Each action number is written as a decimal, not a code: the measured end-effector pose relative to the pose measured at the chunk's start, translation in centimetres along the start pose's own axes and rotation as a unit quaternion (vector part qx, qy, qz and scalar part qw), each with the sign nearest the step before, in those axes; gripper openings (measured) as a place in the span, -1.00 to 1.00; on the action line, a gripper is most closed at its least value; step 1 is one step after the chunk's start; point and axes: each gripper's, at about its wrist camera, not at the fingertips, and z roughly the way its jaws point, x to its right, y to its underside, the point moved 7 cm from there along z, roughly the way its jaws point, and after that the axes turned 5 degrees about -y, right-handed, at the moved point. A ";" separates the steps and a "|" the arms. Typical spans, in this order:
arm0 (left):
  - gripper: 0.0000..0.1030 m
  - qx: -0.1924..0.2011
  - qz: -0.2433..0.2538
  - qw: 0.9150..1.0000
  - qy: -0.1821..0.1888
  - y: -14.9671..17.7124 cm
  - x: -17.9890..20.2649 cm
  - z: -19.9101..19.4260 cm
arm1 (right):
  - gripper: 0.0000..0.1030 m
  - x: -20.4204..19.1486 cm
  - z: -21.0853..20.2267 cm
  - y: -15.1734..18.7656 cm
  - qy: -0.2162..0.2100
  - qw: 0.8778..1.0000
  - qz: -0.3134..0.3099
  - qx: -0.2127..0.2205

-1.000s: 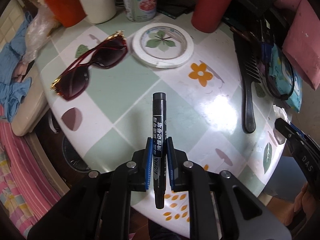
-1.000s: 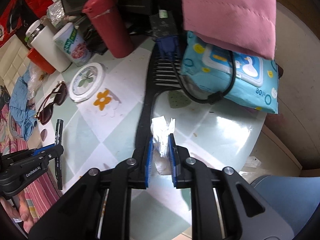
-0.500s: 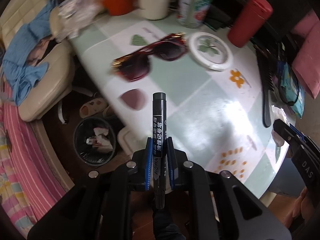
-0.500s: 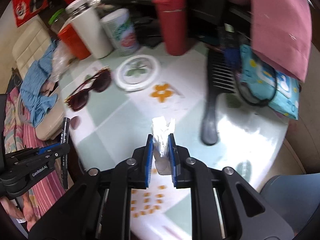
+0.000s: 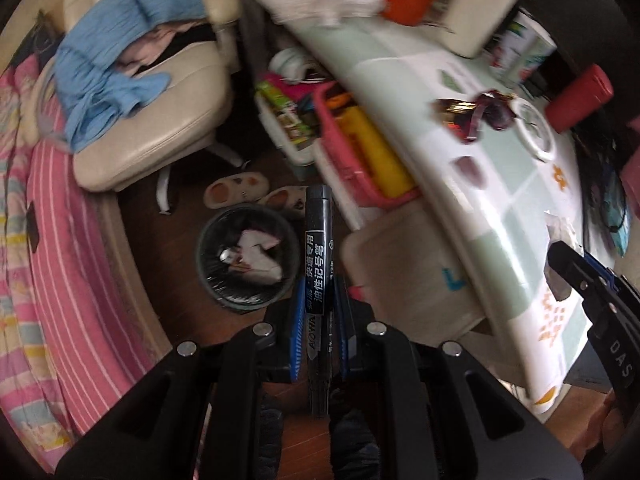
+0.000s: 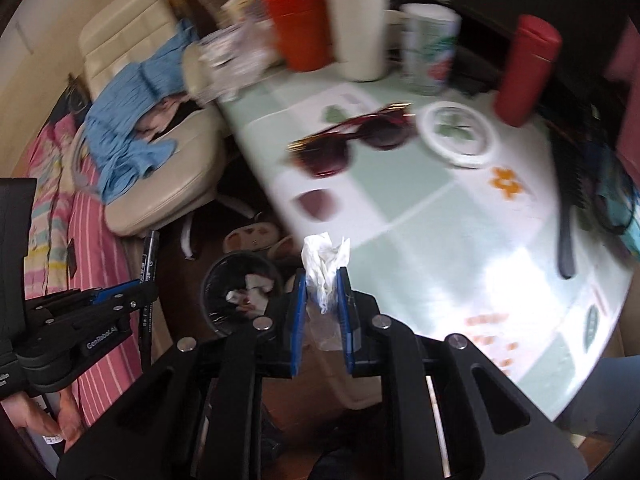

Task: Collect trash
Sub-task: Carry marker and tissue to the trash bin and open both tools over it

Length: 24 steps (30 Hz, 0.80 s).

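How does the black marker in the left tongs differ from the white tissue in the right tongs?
The marker is black, rigid and straight, with printed text; the tissue is white, soft and crumpled, with no print. The marker sticks out well past the left tongs, while the tissue shows only a short tuft above the right tongs. Both are clamped between blue pads, near the dark trash bin on the floor.
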 end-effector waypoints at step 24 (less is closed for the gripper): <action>-0.73 -0.044 -0.045 0.998 -0.005 3.2 -18.6 21.2 | -0.69 -16.7 25.2 6.7 -0.042 0.994 -0.075 -0.073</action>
